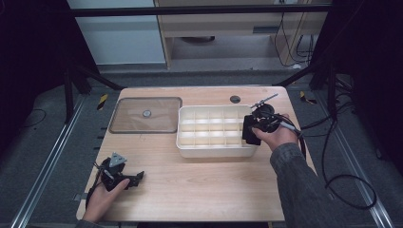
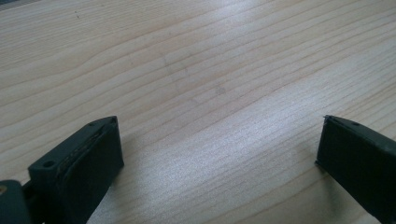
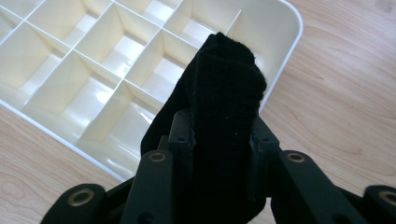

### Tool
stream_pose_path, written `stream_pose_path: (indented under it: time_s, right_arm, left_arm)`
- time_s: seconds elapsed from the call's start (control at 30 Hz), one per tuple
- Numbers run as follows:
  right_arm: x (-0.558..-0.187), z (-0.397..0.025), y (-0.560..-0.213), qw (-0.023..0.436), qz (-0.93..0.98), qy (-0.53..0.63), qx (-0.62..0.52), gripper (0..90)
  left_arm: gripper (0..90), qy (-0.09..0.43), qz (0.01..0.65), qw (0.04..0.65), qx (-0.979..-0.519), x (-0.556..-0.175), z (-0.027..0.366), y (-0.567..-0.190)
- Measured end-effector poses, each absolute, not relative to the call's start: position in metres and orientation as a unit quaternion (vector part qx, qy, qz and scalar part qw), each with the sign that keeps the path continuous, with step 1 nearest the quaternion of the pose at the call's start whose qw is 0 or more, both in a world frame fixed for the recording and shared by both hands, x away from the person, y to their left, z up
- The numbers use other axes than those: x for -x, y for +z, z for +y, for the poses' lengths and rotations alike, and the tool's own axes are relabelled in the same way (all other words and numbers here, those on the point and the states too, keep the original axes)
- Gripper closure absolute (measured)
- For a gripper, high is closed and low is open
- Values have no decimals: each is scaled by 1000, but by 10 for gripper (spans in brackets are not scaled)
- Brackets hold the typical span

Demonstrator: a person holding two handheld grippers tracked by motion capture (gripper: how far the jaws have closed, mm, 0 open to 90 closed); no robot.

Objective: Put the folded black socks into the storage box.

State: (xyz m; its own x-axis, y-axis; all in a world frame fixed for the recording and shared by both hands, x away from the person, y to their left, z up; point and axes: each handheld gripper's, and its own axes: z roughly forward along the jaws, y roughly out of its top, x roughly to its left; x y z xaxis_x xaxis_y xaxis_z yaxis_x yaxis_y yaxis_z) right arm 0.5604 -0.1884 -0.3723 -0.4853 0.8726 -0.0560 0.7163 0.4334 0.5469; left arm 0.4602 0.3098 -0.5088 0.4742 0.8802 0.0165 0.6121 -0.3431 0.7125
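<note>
A white tray (image 1: 216,153) split into several compartments stands at the middle of the wooden table (image 1: 204,185). My right gripper (image 1: 253,132) hovers over the tray's right end, shut on a folded piece of black knit cloth (image 1: 249,134). In the right gripper view the black cloth (image 3: 226,84) sticks up between the jaws of the right gripper (image 3: 220,125), above a corner compartment of the tray (image 3: 56,79). My left gripper (image 1: 137,179) rests low near the table's front left. Seen in its own view, the left gripper (image 2: 219,126) is open over bare wood.
A flat clear lid (image 1: 133,118) with a small round knob lies at the back left, beside the tray. A dark cable hole (image 1: 235,99) sits near the table's far edge. Cables trail off the right side. Metal rails run along the floor on both sides.
</note>
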Motion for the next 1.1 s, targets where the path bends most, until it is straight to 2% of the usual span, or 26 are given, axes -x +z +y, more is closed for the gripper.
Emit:
stream_pose_path:
  time_s: [1.1]
  right_arm:
    - [-567,-180,-384,172,835,215,-476,692]
  left_arm:
    - [0,203,467,328,-796,-459,310,-509]
